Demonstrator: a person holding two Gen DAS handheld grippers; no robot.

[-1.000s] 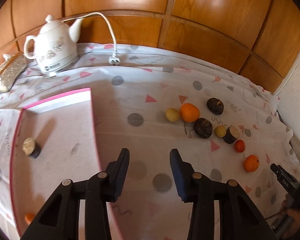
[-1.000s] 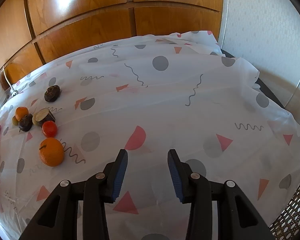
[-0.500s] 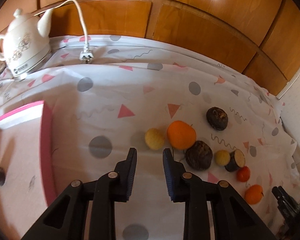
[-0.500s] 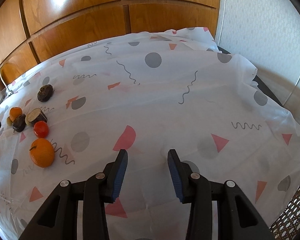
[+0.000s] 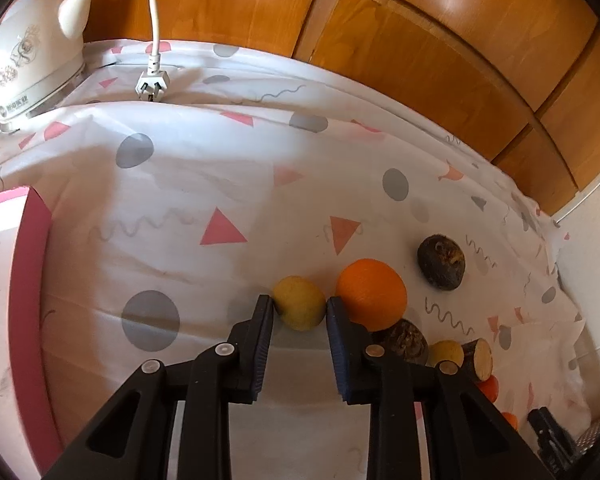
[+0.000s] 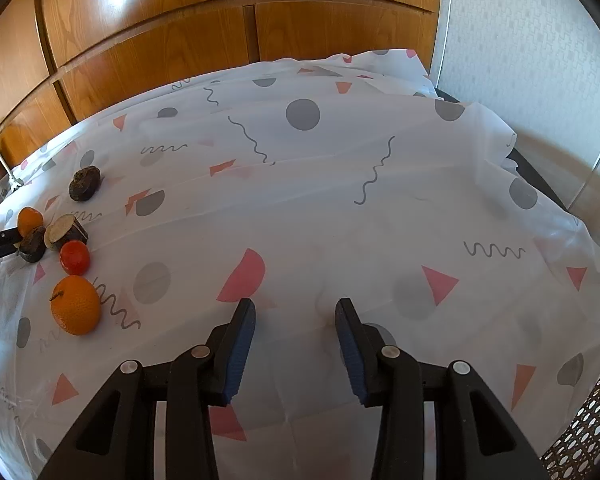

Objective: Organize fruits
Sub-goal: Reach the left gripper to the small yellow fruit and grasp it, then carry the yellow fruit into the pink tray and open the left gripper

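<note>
**Left jaws clamped on the yellow fruit beside the orange**

While the right gripper hung with its jaws apart over bare cloth at the lower middle of its frame, grasping nothing, the left gripper had its jaws clenched on the small yellow fruit, low and centre in the left wrist view. That fruit still sat on the patterned cloth over the bench, just beside the large orange.

The grip looked shallow, with only the jaw tips on a round fruit, so it could squirt out on the lift. The right-hand jaw sat close against the orange, and a lift might nudge it into the dark fruit below it and send the cluster rolling.

A second before, the left jaws stood wide and well short of the fruit, with the pink tray filling the left of the frame; now only its edge showed. The right gripper's view had barely changed.
</note>
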